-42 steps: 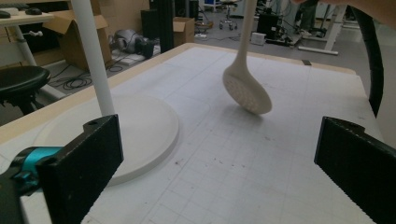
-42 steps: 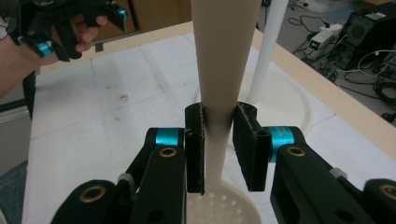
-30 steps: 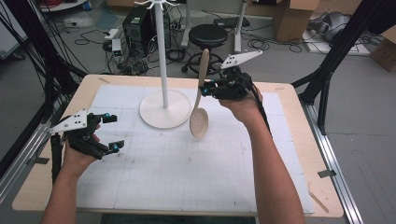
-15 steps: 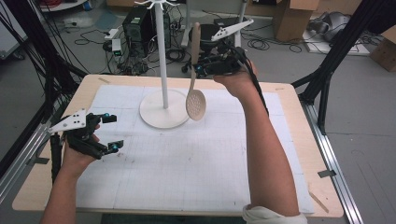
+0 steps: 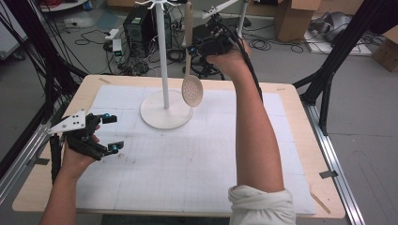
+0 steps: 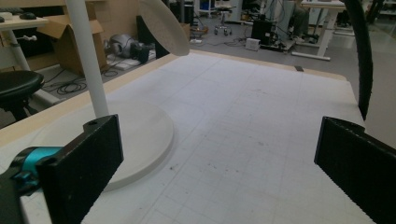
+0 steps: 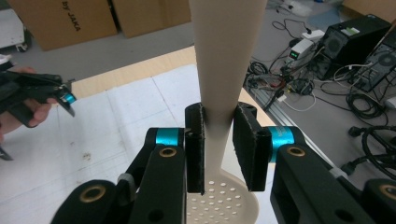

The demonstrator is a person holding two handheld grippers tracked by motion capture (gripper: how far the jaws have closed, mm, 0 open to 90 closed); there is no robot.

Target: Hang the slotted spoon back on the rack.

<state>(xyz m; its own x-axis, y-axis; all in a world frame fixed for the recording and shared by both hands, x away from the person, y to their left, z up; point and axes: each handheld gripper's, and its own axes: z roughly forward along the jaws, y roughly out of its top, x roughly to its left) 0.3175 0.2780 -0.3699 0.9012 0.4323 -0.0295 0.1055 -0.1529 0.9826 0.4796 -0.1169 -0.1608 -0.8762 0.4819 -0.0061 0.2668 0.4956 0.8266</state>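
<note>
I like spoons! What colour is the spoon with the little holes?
The slotted spoon is pale cream, best seen in the right gripper view.

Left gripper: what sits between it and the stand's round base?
Nothing: in the high view, bare white gridded mat separates the open left gripper from the stand base. The left gripper view shows the base just past one of the jaws.

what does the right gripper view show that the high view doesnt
The right gripper view alone shows the right tool's pads pressed on the slotted spoon's neck, plus the holes in its bowl up close. The high view alone shows the white stand's pole and hooks beside the raised spoon. Both show the spoon clamped off the table, the white mat and the left tool.
</note>
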